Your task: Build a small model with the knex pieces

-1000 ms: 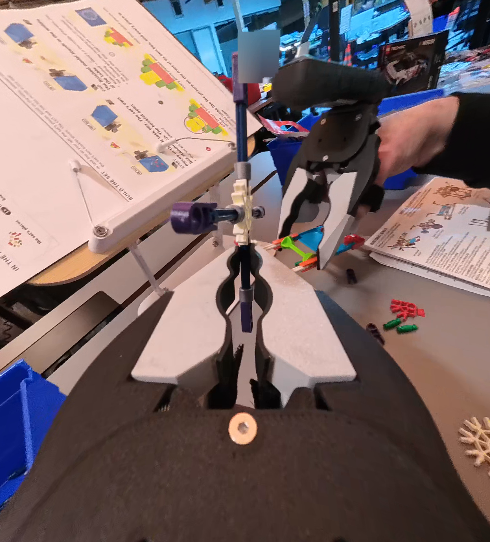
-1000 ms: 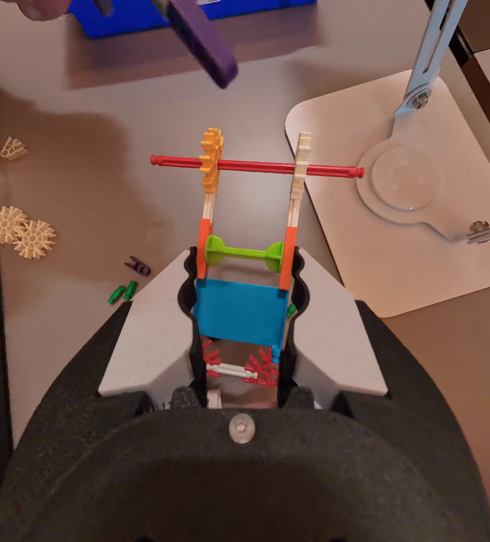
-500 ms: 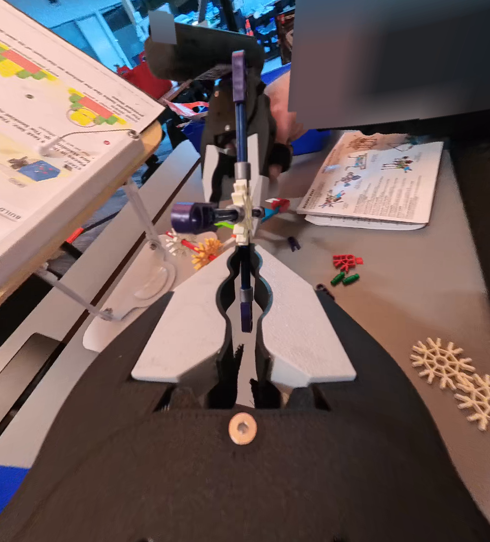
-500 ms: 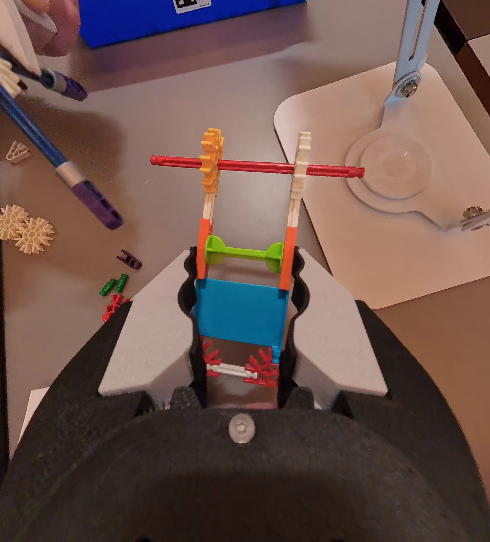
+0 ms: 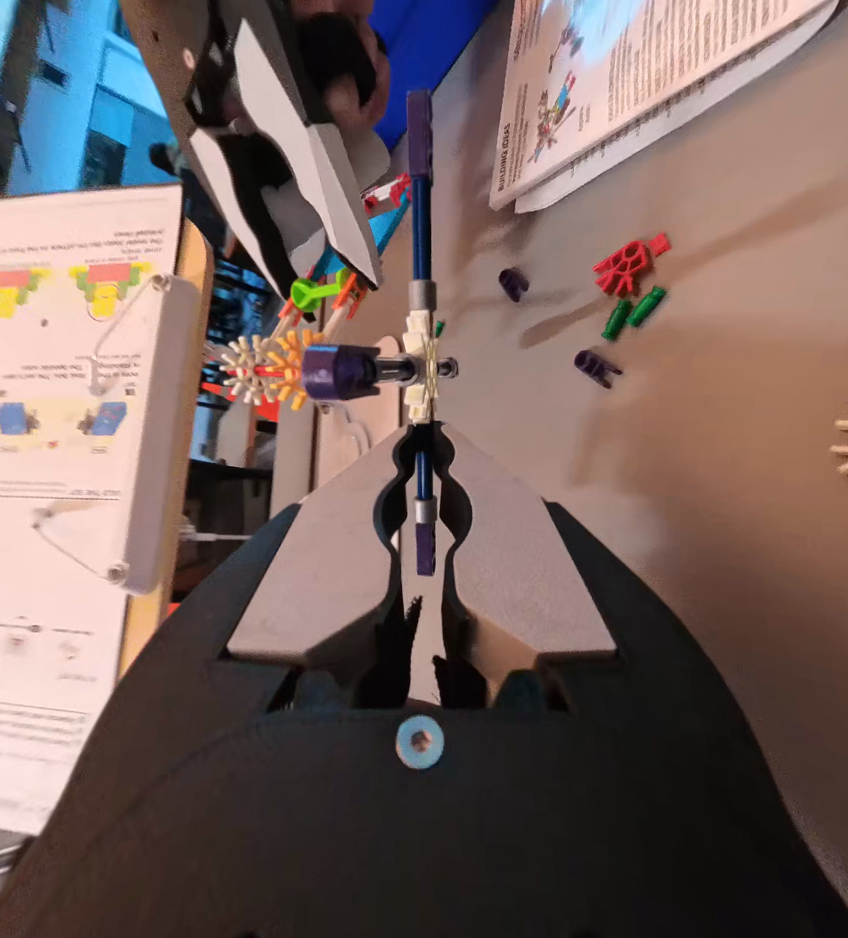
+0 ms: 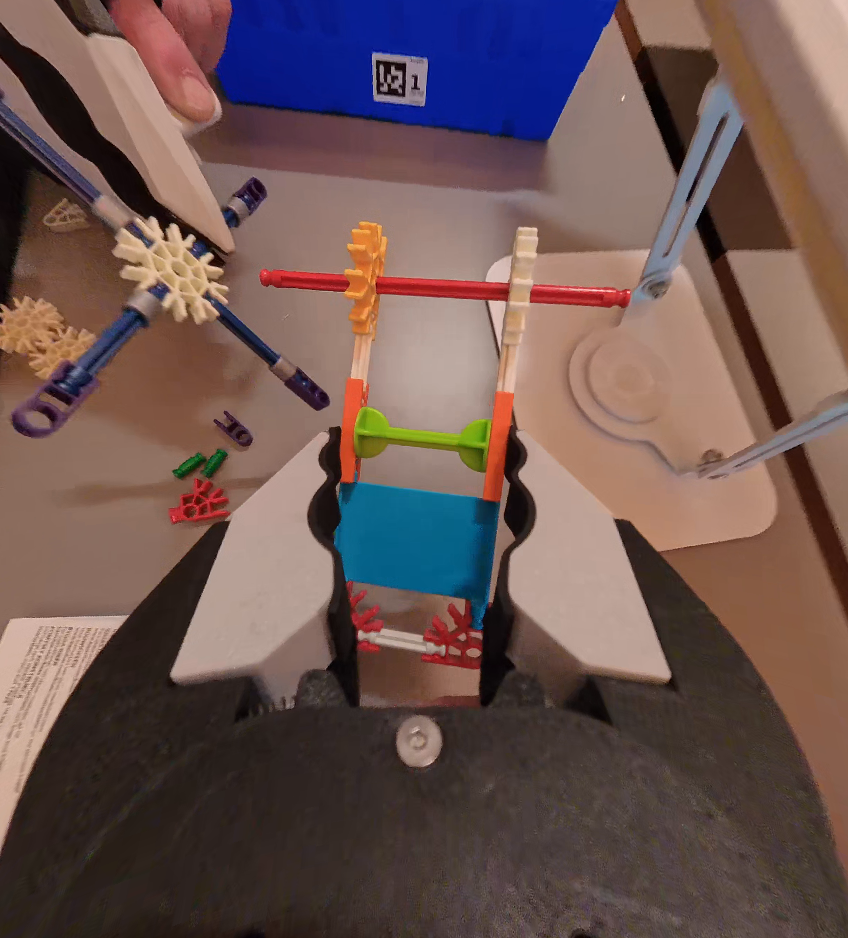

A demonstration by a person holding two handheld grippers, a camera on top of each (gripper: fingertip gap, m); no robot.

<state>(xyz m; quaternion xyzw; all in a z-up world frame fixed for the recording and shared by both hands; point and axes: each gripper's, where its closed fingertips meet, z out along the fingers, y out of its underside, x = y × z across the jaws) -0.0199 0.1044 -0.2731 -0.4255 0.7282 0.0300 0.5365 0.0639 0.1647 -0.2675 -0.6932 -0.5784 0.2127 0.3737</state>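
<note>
My left gripper (image 5: 422, 446) pinches the light, stiff blue rod cross (image 5: 421, 350), my right gripper (image 6: 419, 457) clamps the fragile-looking frame (image 6: 414, 538) sideways.

A printed booklet (image 5: 640, 76), an instruction board (image 5: 56, 355) and a blue bin's coded sticker (image 6: 399, 78) bear writing.

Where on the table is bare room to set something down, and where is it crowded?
Bare table lies between the blue bin and the red rod. The stand's base plate is also partly bare. Crowded: the left, with snowflake connectors, green pieces, purple clip, red connector.
</note>
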